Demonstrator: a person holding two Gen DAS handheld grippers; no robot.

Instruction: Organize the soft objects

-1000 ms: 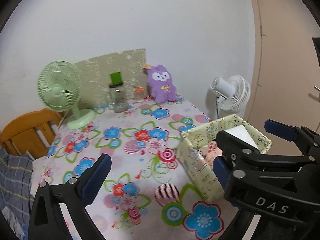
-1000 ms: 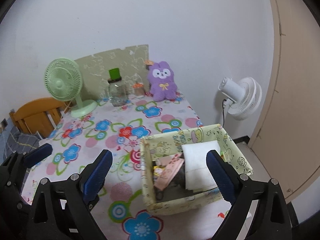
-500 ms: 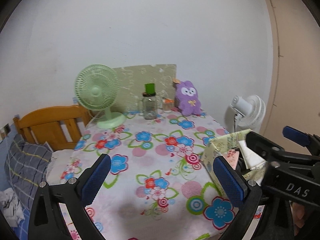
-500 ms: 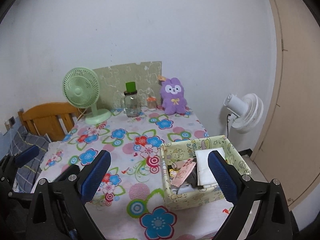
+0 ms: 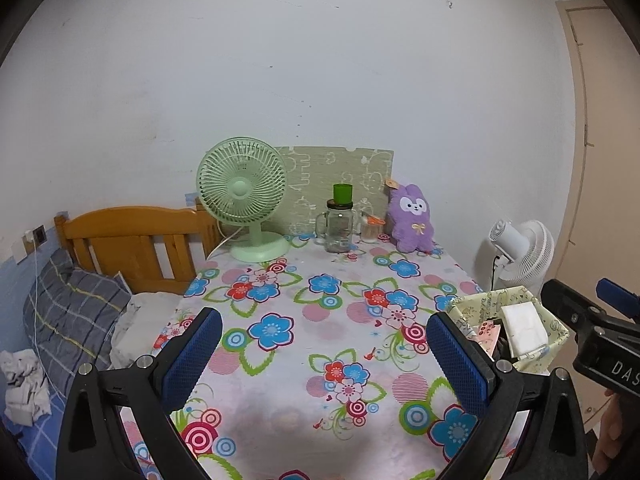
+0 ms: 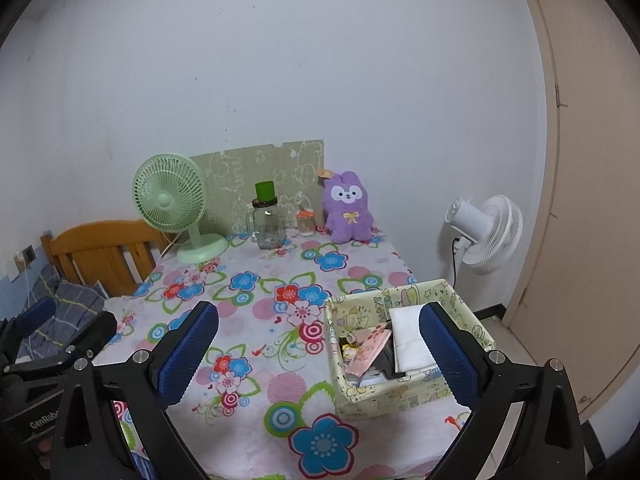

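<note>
Hovering over the near edge of the flowered tabletop (image 5: 320, 344), the left hand-held gripper (image 5: 324, 356) has its blue-padded fingers (image 5: 192, 354) spread wide with nothing between them. It's level, pointing straight down the length of the tabletop toward the back wall. Over on its right side the right hand-held gripper (image 6: 318, 350) sits in much the same pose, jaws parted and empty, aimed forward and tipped slightly down, its right finger (image 6: 446, 352) overlapping the cloth storage box (image 6: 404, 298) in the right wrist view, though I can't tell whether it touches. In the left wrist view that right unit shows only as a black body at the frame edge, with a bit of the person's hand (image 5: 612, 432) below it.

The storage box (image 5: 476, 306) stands at the near right corner of the tabletop, holding a white folded cloth (image 6: 408, 338) and a pink patterned piece (image 6: 370, 350) beside it, with darker items underneath that are too small to make out. At the far end, well apart from both grippers, the purple plush toy (image 6: 350, 208) sits upright against the wall, just beside a small orange-topped jar (image 6: 306, 220). A glass mug jar (image 6: 269, 226) with a green cup (image 6: 265, 191) on top stands left of that, and the green desk fan (image 5: 242, 200) is further left. A white fan (image 6: 486, 232) stands off the tabletop on the right; a wooden headboard (image 5: 132, 240) and a plaid pillow (image 5: 70, 316) lie to the left.
</note>
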